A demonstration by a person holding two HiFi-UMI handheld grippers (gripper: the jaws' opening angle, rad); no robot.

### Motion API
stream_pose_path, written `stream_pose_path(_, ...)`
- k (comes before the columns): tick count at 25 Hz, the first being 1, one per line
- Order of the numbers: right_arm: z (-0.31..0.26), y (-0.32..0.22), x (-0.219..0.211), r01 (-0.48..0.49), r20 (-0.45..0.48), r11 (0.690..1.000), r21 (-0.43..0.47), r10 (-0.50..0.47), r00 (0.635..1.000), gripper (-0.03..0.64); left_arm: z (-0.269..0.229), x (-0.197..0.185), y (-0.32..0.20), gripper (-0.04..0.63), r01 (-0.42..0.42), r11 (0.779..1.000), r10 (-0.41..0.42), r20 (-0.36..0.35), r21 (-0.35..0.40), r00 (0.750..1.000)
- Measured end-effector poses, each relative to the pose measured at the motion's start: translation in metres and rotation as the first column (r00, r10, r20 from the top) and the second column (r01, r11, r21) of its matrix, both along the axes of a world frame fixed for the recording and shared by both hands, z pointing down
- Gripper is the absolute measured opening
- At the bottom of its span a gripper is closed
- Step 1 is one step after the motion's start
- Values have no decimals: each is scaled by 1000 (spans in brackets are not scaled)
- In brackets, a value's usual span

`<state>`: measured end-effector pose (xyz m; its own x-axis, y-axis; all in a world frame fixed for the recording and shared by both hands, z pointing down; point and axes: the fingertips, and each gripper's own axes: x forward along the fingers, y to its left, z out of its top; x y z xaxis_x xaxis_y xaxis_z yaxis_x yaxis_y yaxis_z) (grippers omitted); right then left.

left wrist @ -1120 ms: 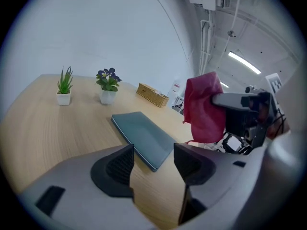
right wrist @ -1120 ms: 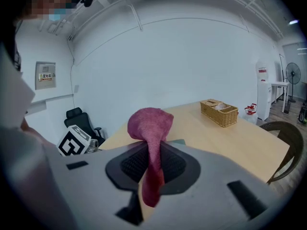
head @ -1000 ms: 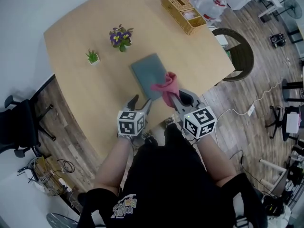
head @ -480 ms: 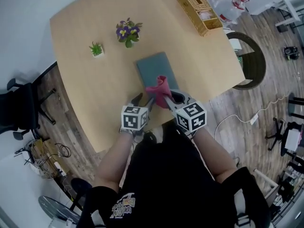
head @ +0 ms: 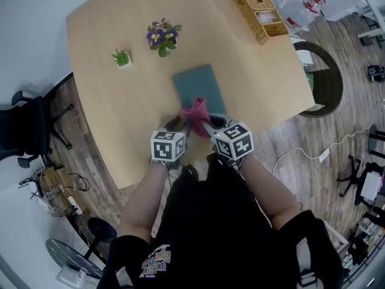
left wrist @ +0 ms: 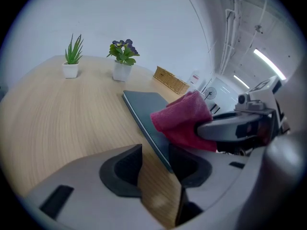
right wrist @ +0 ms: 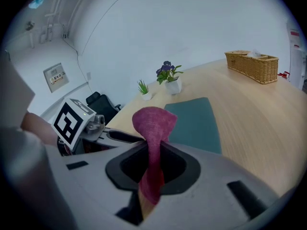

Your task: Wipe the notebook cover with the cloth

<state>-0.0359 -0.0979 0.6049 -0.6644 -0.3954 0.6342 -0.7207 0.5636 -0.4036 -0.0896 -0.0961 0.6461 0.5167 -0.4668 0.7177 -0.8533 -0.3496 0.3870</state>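
A teal notebook (head: 198,84) lies flat near the table's front edge. A pink cloth (head: 194,109) stands bunched over its near end, and my right gripper (head: 204,123) is shut on it. In the right gripper view the cloth (right wrist: 153,128) runs up from between the jaws of my right gripper (right wrist: 152,169), with the notebook (right wrist: 194,121) beyond. My left gripper (left wrist: 156,158) sits at the notebook's (left wrist: 144,107) near left corner. Its jaws are closing, with that corner between them and a gap still showing on the left side. The cloth (left wrist: 184,119) hangs just to its right.
On the wooden table (head: 108,101) stand a purple flower pot (head: 161,36) and a small green plant (head: 122,58) at the back. A wicker basket (head: 260,3) sits at the far right corner. A black office chair (head: 24,131) stands on the floor to the left.
Both grippers have drawn closer together at the notebook's near end. The cloth has shifted left with the right gripper. The left gripper has come up to the notebook's corner.
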Motion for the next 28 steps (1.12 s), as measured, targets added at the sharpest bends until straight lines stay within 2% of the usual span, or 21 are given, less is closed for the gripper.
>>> stream_pose_path(5, 14, 5, -15, 48, -22, 998, -45, -49, 999, 58, 0, -1, -1, 166, 9, 1000, -9, 6, -2, 1000)
stream_pose_path(13, 29, 11, -25, 59, -42, 994, -90, -63, 997, 58, 2, -1, 0, 156, 12, 1000, -13, 35, 18, 999)
stream_pose_path(28, 29, 7, -18, 84, -52, 993, -80, -88, 995, 58, 2, -2, -1, 153, 14, 1000, -14, 28, 8, 999)
